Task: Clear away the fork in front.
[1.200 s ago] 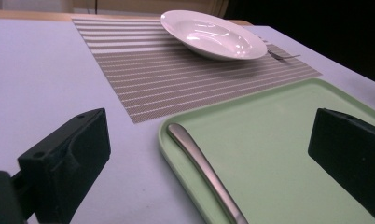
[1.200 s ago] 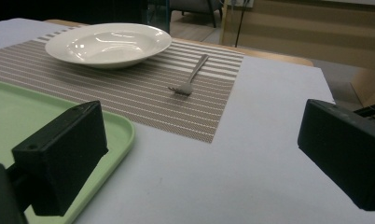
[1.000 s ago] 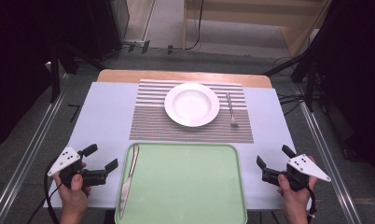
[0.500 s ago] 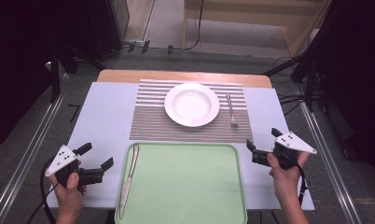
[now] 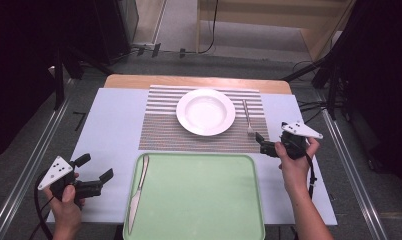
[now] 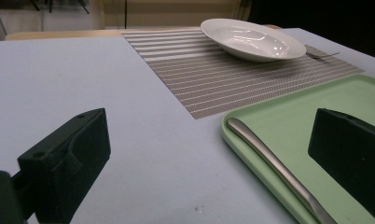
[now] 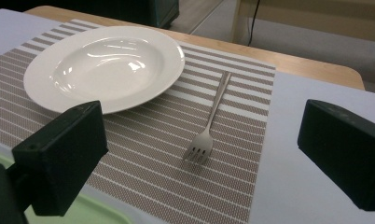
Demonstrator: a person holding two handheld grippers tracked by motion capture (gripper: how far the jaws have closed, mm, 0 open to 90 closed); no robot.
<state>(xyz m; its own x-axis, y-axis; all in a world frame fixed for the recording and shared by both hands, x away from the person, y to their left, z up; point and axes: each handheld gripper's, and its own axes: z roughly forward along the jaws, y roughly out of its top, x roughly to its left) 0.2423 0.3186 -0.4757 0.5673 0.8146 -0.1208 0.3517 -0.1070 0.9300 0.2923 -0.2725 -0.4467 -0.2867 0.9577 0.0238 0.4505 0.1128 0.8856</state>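
Broadly, I am looking down on the table, where a striped placemat is lying along the far edge and a green tray is sitting against the near edge. From above I am seeing the white plate resting on the middle of the placemat, the knife lying along the tray's left rim, and the fork lying near the placemat's right edge, tines toward me.

My right gripper is hovering at the placemat's near right corner, jaws apart, just beside the fork; the right gripper view is showing the fork between those jaws, untouched, with the plate to its left. My left gripper is waiting near the table's near left corner, jaws apart and empty; its own view is showing the knife handle close up on the tray's rim, a detail too small from above.
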